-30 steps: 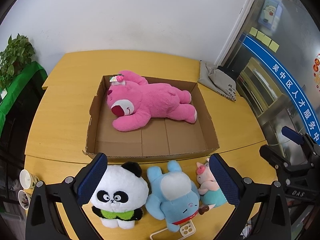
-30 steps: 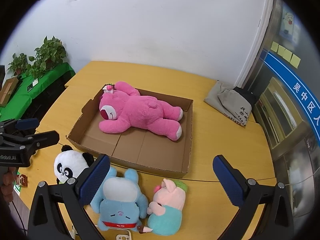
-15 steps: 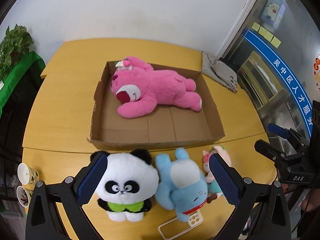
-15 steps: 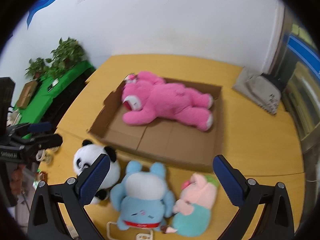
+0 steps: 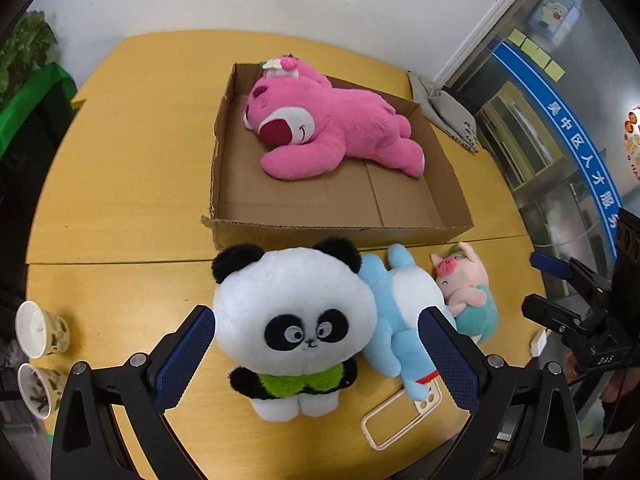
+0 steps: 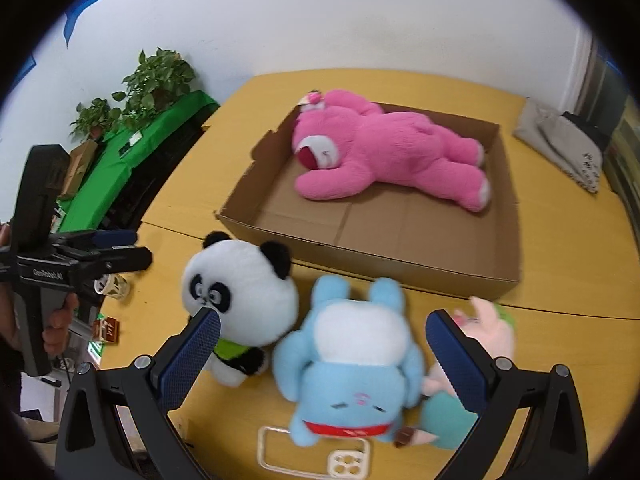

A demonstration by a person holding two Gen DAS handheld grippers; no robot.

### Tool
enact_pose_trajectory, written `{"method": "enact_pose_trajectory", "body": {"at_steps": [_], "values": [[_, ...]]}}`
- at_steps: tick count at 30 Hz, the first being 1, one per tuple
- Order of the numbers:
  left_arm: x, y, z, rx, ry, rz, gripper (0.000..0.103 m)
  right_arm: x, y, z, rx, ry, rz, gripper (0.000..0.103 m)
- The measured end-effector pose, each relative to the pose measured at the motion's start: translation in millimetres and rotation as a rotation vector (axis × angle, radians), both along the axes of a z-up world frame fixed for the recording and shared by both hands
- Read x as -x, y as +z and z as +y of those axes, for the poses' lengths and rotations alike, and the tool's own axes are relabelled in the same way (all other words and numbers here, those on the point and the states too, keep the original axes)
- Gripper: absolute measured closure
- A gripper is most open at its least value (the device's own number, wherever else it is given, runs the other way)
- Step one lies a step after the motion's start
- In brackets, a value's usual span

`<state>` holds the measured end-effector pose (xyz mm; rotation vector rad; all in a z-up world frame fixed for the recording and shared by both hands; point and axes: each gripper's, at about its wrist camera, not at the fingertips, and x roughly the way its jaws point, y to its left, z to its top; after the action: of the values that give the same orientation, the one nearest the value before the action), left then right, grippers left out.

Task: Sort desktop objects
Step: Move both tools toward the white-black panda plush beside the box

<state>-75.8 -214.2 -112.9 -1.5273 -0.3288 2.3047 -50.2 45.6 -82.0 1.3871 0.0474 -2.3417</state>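
A pink bear plush [image 5: 332, 128] [image 6: 384, 152] lies in an open cardboard box [image 5: 340, 230] [image 6: 400, 264] on the yellow table. In front of the box lie a panda plush [image 5: 292, 320] [image 6: 240, 292], a blue plush [image 5: 404, 304] [image 6: 352, 360] and a pink-and-teal pig plush [image 5: 464, 284] [image 6: 492, 332]. My left gripper [image 5: 316, 360] is open, its jaws either side of the panda. My right gripper [image 6: 324, 360] is open, its jaws either side of the blue plush. Each gripper also shows in the other's view, the right one [image 5: 576, 312] and the left one [image 6: 80, 260].
A clear phone case [image 5: 400, 412] [image 6: 312, 456] lies at the table's near edge by the blue plush. Two paper cups [image 5: 40, 332] stand off the left edge. A grey bag [image 5: 448, 108] [image 6: 560, 140] sits at the far right. Potted plants [image 6: 156, 76] stand at the left.
Both grippers have moved down and forward toward the plush toys. The left now frames the panda and the right frames the blue plush. Both stay open.
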Motion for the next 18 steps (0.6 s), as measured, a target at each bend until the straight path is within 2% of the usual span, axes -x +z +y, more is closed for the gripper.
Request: {"method": "enact_pose_trajectory", "body": {"at_steps": [4,10,18], "values": [[4,-20,-14,-0.050,-0.027,-0.022,0.000,6,-18,-25,0.014,0.056,-0.008,0.000],[22,-63,-21,-0.138,-0.066,-0.098,0.000,13,-52,-63,0.008,0.171,-0.030,0.000],[46,-120,-31,-0.255,-0.119,-0.201,0.000,33,-110,-104,0.000,0.302,-0.127,0.002]]}}
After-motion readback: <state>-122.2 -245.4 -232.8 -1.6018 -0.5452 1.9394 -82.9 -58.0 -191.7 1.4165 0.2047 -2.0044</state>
